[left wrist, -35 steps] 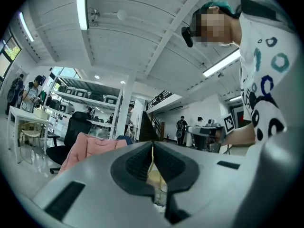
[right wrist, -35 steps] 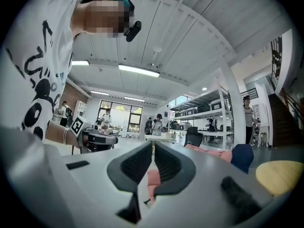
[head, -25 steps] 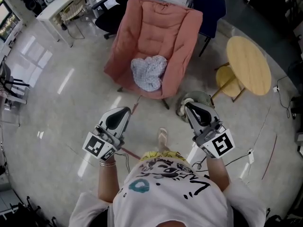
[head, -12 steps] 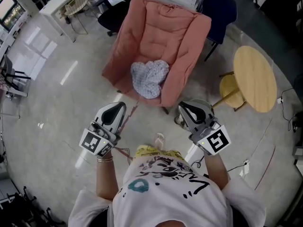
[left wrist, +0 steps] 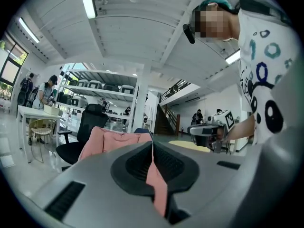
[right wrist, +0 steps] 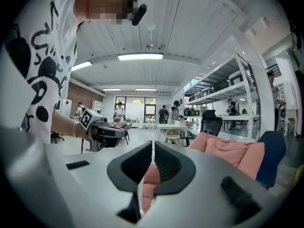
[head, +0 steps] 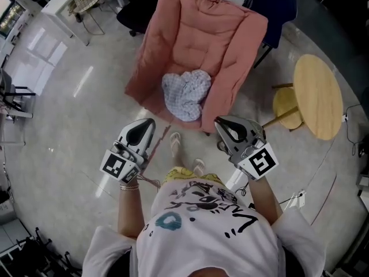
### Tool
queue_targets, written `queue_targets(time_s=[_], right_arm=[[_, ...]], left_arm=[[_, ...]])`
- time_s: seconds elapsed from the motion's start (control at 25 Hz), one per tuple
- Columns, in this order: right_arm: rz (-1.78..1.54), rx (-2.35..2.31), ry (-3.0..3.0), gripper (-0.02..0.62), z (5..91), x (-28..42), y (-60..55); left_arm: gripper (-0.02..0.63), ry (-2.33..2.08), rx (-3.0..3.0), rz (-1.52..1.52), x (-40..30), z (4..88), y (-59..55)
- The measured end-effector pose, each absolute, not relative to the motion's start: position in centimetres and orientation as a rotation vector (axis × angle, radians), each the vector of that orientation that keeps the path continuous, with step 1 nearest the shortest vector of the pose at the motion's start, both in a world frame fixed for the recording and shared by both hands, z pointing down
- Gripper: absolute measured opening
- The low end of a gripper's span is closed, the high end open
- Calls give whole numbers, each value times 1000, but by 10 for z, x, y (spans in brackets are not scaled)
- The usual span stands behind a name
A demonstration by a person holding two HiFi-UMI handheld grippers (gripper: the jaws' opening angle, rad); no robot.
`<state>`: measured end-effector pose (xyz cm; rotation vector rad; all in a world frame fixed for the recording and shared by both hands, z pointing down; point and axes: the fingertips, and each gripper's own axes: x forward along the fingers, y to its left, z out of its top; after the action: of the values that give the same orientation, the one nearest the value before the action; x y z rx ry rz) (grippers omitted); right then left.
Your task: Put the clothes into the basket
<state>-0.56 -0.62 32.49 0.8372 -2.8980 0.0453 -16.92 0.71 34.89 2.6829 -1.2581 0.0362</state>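
A pale checked bundle of clothes (head: 185,94) lies on the seat of a pink armchair (head: 202,33), which also shows in the left gripper view (left wrist: 111,141) and the right gripper view (right wrist: 228,151). My left gripper (head: 151,122) hangs just short of the chair's front edge, left of the clothes, jaws shut and empty (left wrist: 152,146). On the other side my right gripper (head: 218,120) sits by the chair's front right corner, shut with nothing in it (right wrist: 153,146). A round pale thing on the floor (head: 221,146) is mostly hidden under the right gripper.
A round wooden table (head: 316,97) and a yellow stool (head: 286,105) stand right of the armchair. A dark blue chair (head: 277,7) is behind it, a black office chair (head: 135,13) and a white desk (head: 69,4) at the back left. A cable (head: 155,183) trails on the floor.
Both grippers have moved forward toward the armchair's front edge, still shut. The person has stepped closer, one foot now ahead of the other.
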Motion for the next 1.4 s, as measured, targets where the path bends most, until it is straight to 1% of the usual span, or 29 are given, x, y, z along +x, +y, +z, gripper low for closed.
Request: queue_targets(time_s=[0.44,0.72,1.0,1.2,1.32,1.36,1.4], right_arm=[[137,923,-2728,29,385,-50,-112],[191,933,-2690,29,431,-70,-162],[250,809,-2601,29,527,-67,-178],[352,722,-2510,29,602,-65,-170],[392,637,-2454,31,651,-73,-159],[400,605,-2432,34,668,-76,-155],[410,575,-2408,65,685,-78,-150]], left_arm=[[18,-1067,2661,79,-215,404,-114],[18,-984,2643,162,-225,466,-167],[20,-910,2636,237,-211,536,-180],[20,-938,2594,310,-208,587,-178],[19,-978,2549,305,-212,615,-173],[20,-992,2534,299,-213,623,-172],[19,-1004,2521,294,-213,630,-171]])
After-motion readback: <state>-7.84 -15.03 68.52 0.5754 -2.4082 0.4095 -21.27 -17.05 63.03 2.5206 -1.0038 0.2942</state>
